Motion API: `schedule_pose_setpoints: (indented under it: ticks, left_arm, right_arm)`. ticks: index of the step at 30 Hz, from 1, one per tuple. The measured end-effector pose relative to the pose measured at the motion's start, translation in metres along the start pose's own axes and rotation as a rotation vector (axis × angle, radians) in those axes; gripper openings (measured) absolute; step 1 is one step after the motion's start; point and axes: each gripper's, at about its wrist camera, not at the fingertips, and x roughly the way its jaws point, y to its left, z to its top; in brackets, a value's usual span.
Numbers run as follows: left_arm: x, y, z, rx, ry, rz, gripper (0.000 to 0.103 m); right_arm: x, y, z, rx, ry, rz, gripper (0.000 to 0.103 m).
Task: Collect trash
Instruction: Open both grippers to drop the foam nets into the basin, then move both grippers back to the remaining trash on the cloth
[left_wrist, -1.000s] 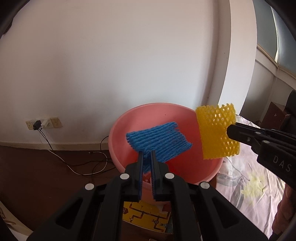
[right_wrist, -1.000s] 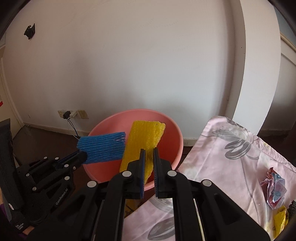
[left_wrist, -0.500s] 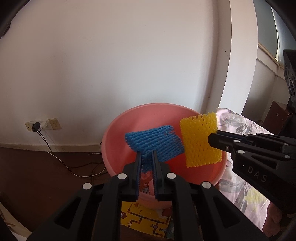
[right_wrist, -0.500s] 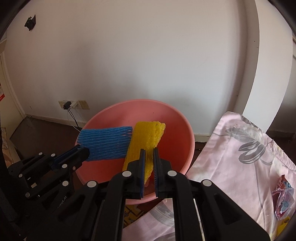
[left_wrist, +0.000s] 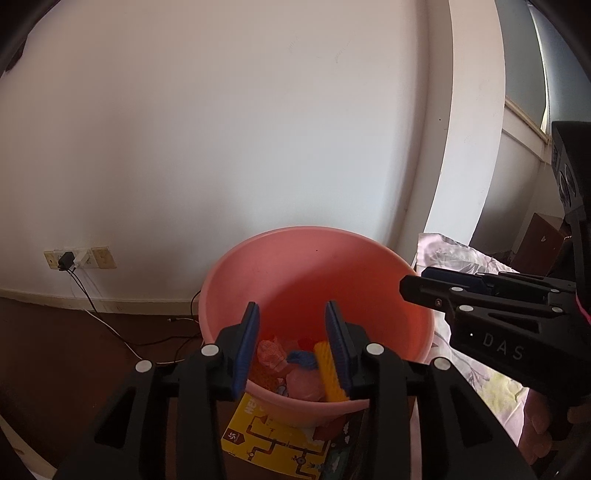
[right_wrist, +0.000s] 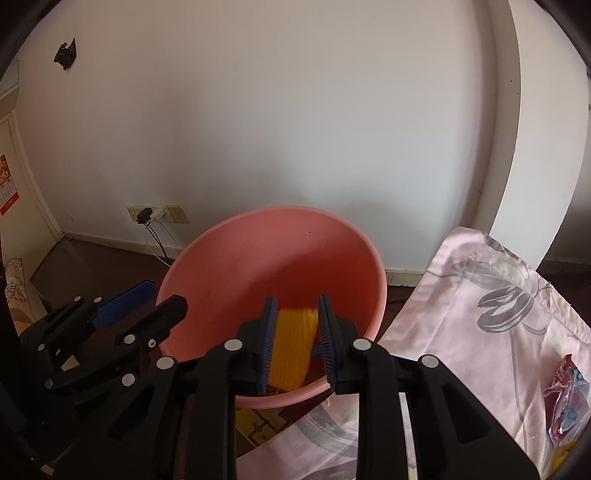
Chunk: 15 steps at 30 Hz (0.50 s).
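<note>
- Your left tool (left_wrist: 291, 345) stands with its jaws apart and empty, having just been opening; the blue foam net (left_wrist: 303, 359) lies low in the pink basin (left_wrist: 317, 266), lower centre of the frame.
- Your right tool (right_wrist: 295, 338) has just been opening too; the yellow foam net (right_wrist: 293, 349) appears blurred between its parted jaws, seemingly dropping free.
- Both nets look delivered. A crumpled wrapper (right_wrist: 565, 387) at the right edge, on the pink floral cloth (right_wrist: 480, 314), remains.
</note>
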Motion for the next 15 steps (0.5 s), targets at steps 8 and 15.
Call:
schedule_pose_setpoints:
  ticks: [8, 15]
  left_arm:
    - [-0.006, 0.009, 0.003, -0.035, 0.003, -0.010, 0.036]
    - [-0.025, 0.000, 0.004, -0.015, -0.016, -0.035, 0.037]
  right_arm:
    - [-0.017, -0.007, 0.001, 0.018, -0.027, -0.004, 0.024]
    - [-0.040, -0.011, -0.008, 0.049, -0.054, -0.024, 0.024]
